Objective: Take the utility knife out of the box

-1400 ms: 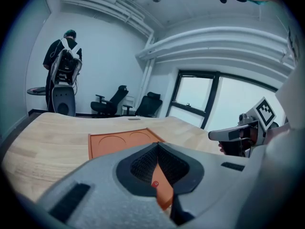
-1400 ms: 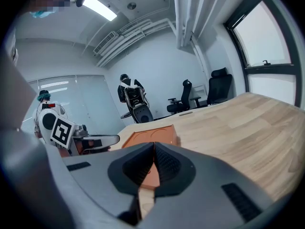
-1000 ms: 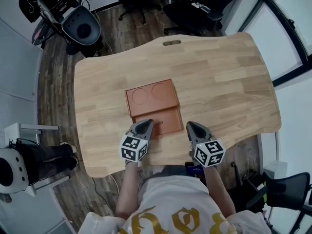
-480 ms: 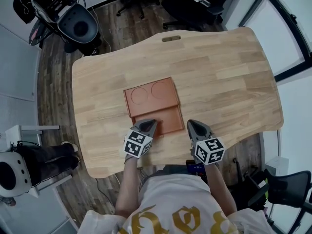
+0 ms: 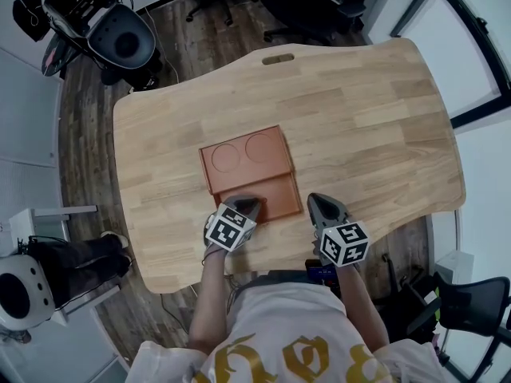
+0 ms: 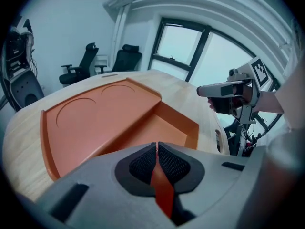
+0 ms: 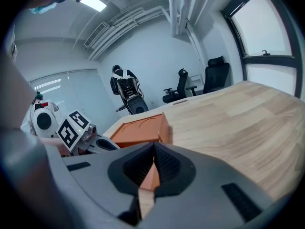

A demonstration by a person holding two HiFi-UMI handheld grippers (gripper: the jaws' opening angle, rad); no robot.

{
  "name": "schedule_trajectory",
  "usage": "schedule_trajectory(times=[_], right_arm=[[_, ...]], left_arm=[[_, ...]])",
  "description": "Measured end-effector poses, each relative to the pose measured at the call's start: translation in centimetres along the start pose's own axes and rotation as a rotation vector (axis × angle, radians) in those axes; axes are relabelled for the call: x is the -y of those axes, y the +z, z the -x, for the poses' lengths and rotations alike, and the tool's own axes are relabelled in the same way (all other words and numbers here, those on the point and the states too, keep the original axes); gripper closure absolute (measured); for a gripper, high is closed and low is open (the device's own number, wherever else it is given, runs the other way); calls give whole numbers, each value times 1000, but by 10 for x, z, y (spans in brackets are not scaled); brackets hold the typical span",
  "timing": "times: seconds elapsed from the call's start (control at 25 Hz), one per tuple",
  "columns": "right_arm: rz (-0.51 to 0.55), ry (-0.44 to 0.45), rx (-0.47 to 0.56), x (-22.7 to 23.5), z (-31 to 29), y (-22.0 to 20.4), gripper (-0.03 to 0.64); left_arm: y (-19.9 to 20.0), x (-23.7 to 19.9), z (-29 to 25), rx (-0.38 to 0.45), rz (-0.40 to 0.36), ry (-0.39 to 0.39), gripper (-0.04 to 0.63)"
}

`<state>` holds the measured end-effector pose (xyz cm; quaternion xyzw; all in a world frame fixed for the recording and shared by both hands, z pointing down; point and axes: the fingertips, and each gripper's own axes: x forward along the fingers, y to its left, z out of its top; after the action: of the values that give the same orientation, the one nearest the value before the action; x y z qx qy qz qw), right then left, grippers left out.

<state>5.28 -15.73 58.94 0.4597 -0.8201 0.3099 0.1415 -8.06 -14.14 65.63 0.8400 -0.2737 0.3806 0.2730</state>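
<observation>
An orange-brown box [image 5: 243,158] lies flat on the wooden table [image 5: 359,118]. Its lid, marked with two circles, covers the far part, and a shallow open section [image 5: 275,196] shows at the near end. No utility knife shows in any view. My left gripper [image 5: 244,204] is shut, its tip over the near left edge of that open section; in the left gripper view its jaws [image 6: 156,147] meet above the box [image 6: 95,123]. My right gripper [image 5: 319,204] is shut too, on the bare table just right of the box [image 7: 138,130], with nothing between its jaws [image 7: 153,149].
The table's near edge runs just below both grippers. Office chairs [image 5: 319,6] and a rig on the floor [image 5: 112,30] stand beyond the far edge. Windows [image 5: 479,54] line the right side. Bare wood lies right of and beyond the box.
My left gripper has edged forward and a little right, its tip now over the box's near open section. The right gripper has hardly moved.
</observation>
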Motion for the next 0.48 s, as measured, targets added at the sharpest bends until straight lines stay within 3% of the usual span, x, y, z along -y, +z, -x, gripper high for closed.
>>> schedule_trajectory(times=[0.48], right_arm=[[-27,-19,-17,13,-6,-4,605]], left_arm=[[-13,-2,-21,-120,-42,-52,580]])
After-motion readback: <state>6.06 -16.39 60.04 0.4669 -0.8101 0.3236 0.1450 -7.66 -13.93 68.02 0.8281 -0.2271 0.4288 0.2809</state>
